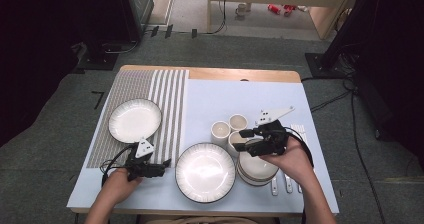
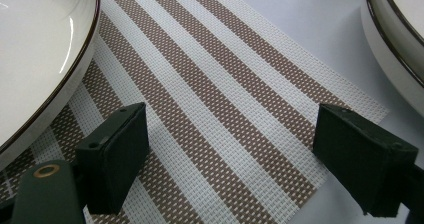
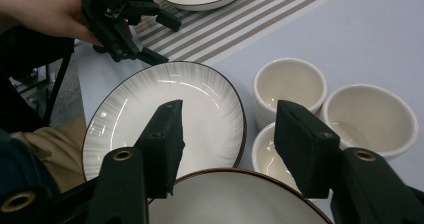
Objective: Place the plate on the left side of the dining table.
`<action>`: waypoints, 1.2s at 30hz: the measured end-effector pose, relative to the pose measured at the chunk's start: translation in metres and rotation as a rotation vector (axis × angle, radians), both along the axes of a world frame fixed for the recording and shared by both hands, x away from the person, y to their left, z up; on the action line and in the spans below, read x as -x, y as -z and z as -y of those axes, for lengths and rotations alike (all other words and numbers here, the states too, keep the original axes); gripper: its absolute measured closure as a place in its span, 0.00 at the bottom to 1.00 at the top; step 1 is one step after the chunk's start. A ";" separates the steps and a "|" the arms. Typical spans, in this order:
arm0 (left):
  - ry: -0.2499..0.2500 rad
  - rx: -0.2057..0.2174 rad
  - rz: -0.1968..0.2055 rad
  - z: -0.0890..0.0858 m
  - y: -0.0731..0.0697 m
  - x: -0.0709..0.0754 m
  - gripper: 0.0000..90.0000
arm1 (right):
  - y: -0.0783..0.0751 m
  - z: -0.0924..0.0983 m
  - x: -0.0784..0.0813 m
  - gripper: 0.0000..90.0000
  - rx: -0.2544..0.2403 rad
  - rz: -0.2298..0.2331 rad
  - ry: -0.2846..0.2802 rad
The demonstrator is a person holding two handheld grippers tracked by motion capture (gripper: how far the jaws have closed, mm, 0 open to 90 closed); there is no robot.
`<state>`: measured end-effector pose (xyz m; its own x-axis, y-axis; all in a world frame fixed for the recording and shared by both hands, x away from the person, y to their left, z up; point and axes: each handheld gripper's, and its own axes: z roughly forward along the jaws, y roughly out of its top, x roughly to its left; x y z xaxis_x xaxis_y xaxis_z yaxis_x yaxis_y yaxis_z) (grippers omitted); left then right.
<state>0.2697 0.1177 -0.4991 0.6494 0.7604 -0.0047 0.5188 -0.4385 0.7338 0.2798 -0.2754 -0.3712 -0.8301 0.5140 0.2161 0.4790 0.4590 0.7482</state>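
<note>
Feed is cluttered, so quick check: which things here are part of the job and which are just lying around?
In the job: bowls under the right gripper; near plate; left gripper, open over the placemat.
Lying about: three cups; far plate; cutlery.

I see glossy glazed ceramic plates and cups, a coarse woven striped mat, a smooth matt sheet, and matt black pads.

Two plates, three cups, one stack of bowls, one striped placemat, and a few pieces of cutlery too small to count.
</note>
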 end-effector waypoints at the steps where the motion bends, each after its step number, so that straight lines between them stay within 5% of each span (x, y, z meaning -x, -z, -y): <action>1: 0.000 -0.001 0.001 0.000 0.000 0.000 0.16 | 0.000 0.000 -0.001 0.47 -0.004 -0.004 0.004; 3: 0.000 -0.001 0.001 0.000 0.000 0.000 0.16 | 0.001 0.002 -0.002 0.46 -0.008 -0.027 -0.001; 6: 0.000 -0.001 0.001 0.000 0.000 0.000 0.16 | 0.003 0.005 -0.002 0.48 0.009 0.011 -0.001; 27: 0.001 -0.001 0.001 0.000 0.000 0.000 0.16 | 0.010 0.029 -0.004 0.44 0.006 0.019 0.023; 32: 0.000 -0.001 0.001 0.000 0.000 0.000 0.16 | 0.013 0.032 -0.004 0.48 0.007 0.045 0.025; 36: 0.000 0.000 0.000 0.000 0.000 0.000 0.16 | 0.017 0.036 -0.005 0.52 0.004 0.023 0.018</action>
